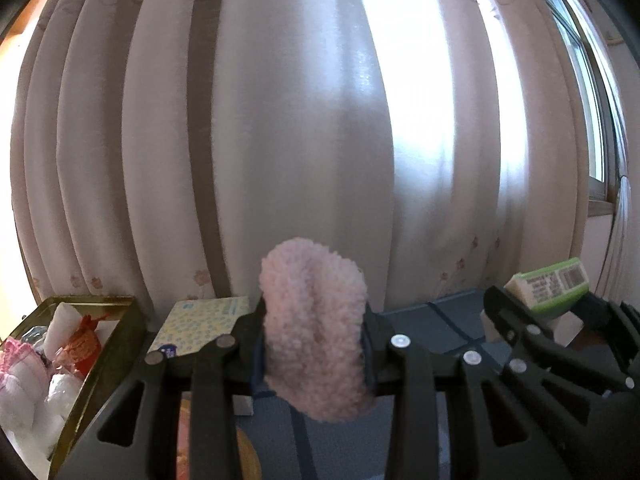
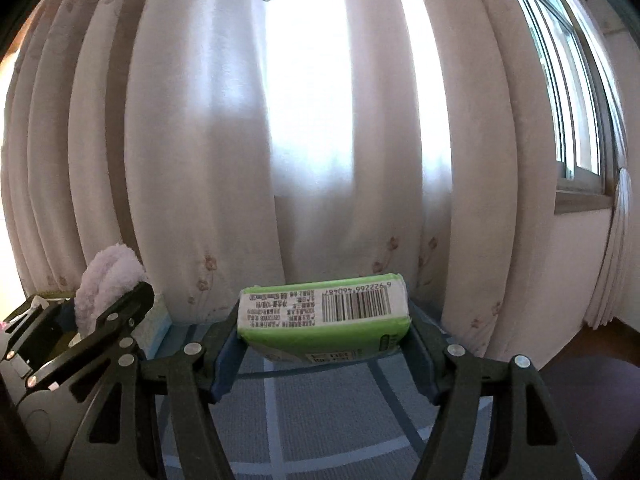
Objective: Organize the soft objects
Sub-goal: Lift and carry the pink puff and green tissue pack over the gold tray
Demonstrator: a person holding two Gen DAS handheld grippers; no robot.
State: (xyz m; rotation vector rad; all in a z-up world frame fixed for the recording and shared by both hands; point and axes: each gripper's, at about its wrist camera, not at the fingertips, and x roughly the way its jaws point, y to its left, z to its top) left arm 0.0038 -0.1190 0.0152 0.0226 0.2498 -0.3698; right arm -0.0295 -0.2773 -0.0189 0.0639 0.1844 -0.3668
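Inspecting both grips, we find the left gripper [image 1: 314,336] clamped on a pink fluffy sock [image 1: 314,332] and the right gripper [image 2: 324,344] pinching a green tissue pack [image 2: 324,314], both aloft near the gold tin [image 1: 104,344]; we judge the slick pack likelier to slip

Two wrist fisheye views, side by side, both facing the pleated cream curtain [image 1: 280,120] close behind the table.

The left view looks forward, slightly downward, along the left claw [image 1: 314,344], very near the fluffy pink plush piece [image 1: 314,328] it frames; at its right edge sits the right claw [image 1: 548,304] with the green-edged white tissue pack [image 1: 548,284]. The right view looks the same way along its own claw, close on that pack, with the left claw and plush at far left. Both share the curtain, the window [image 2: 568,100] and the blue-grey checked tablecloth [image 2: 320,420].
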